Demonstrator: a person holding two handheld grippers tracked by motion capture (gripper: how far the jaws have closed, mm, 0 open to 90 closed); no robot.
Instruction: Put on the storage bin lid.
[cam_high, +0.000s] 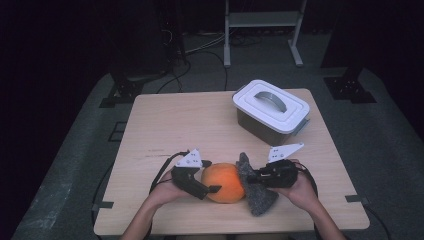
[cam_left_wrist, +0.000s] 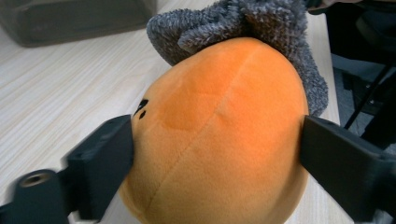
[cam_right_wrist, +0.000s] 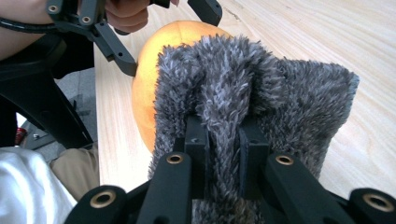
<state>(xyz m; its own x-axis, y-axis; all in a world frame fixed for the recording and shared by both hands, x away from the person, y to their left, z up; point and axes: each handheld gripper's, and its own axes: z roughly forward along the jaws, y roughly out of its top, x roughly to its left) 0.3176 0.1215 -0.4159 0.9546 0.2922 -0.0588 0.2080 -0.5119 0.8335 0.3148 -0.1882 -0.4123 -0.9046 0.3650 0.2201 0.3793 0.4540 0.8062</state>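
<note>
An orange plush toy (cam_high: 224, 181) lies near the front edge of the wooden table (cam_high: 175, 125). My left gripper (cam_high: 207, 177) straddles it from the left. In the left gripper view the two black jaws touch both sides of the orange plush toy (cam_left_wrist: 215, 140), around its widest part. A grey fuzzy cloth (cam_high: 255, 192) drapes against the toy's right side. My right gripper (cam_high: 255, 178) is shut on a fold of it. In the right gripper view the grey fuzzy cloth (cam_right_wrist: 261, 93) is pinched between the jaws of my right gripper (cam_right_wrist: 223, 126), with the orange plush toy (cam_right_wrist: 149, 51) behind it.
A grey storage box with a white lid and handle (cam_high: 271, 111) stands at the back right of the table. Bare wood lies at the left and back. A metal stand and cables are on the floor beyond the table.
</note>
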